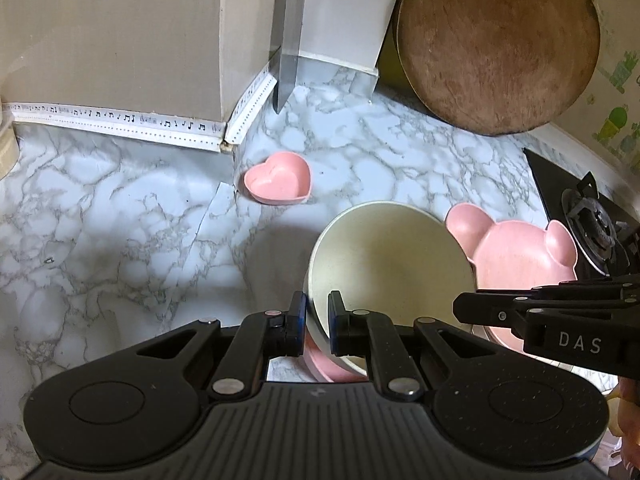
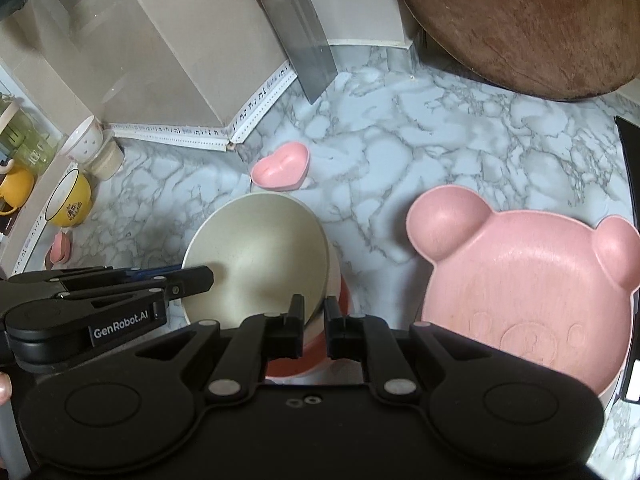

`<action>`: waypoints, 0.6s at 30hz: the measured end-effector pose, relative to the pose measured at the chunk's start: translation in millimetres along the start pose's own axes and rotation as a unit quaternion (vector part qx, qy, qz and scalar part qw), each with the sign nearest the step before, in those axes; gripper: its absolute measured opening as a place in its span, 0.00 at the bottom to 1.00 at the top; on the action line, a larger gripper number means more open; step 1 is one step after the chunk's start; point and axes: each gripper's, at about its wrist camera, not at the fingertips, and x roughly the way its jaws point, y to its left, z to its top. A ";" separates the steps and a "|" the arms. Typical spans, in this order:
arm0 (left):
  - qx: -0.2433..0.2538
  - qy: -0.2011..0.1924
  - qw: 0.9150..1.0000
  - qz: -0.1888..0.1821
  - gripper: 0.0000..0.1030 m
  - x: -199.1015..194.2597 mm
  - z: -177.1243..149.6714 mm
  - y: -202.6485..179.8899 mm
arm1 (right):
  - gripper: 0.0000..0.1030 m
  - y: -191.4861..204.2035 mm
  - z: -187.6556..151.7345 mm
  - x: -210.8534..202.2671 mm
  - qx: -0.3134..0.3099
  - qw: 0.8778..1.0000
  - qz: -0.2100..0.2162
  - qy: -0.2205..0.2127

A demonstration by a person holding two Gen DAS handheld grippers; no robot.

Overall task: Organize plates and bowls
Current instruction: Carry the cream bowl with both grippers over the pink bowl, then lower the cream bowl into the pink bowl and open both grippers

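- Cream bowl [image 1: 384, 264] sits tilted above the marble counter [image 1: 120, 208], clamped at its rim by both tools.
- Left tool [image 1: 317, 312] grips its 8 o'clock edge.
- Right tool [image 2: 314, 316] grips its 5 o'clock edge.
- Pink bear plate [image 2: 532, 276] lies at 3 o'clock, heart dish [image 2: 282, 166] at 12.

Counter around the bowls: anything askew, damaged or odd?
Yes. The cream bowl is tilted, each gripper pinching its rim on opposite sides: left gripper, right gripper. The countertop marble film has a lifted seam near the heart-shaped dish. A cleaver hangs blade-down above the counter. No spills.
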 end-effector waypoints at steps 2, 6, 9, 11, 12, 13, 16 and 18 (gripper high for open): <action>0.000 0.000 1.000 -0.001 0.10 -0.2 -1.4 -0.2 | 0.10 -2.0 -1.6 0.3 0.006 1.000 0.003 0.004; 0.002 -0.001 1.000 -0.005 0.10 -3.3 -3.4 -1.2 | 0.10 -2.3 -4.5 -3.0 0.008 1.000 0.007 0.002; 0.004 -0.001 1.000 -0.006 0.10 -4.6 -5.0 -1.7 | 0.10 -3.0 -5.7 -4.4 0.009 1.000 0.009 0.003; 0.004 0.002 1.000 -0.008 0.10 -3.6 -6.2 -2.0 | 0.10 -3.7 -6.3 -4.0 0.012 1.000 0.008 0.006; 0.003 0.005 1.000 -0.009 0.10 -2.9 -7.1 -1.9 | 0.10 -3.4 -6.6 -3.5 0.010 1.000 0.008 0.007; 0.002 0.007 1.000 -0.009 0.10 -1.9 -7.7 -2.0 | 0.10 -3.4 -6.7 -3.0 0.009 1.000 0.007 0.008; 0.003 0.010 1.000 -0.010 0.10 0.4 -9.3 -1.8 | 0.10 -4.1 -7.2 -1.2 0.012 1.000 0.006 0.009; 0.003 0.012 1.000 -0.010 0.10 1.7 -9.9 -1.6 | 0.10 -4.6 -7.6 0.0 0.014 1.000 0.007 0.012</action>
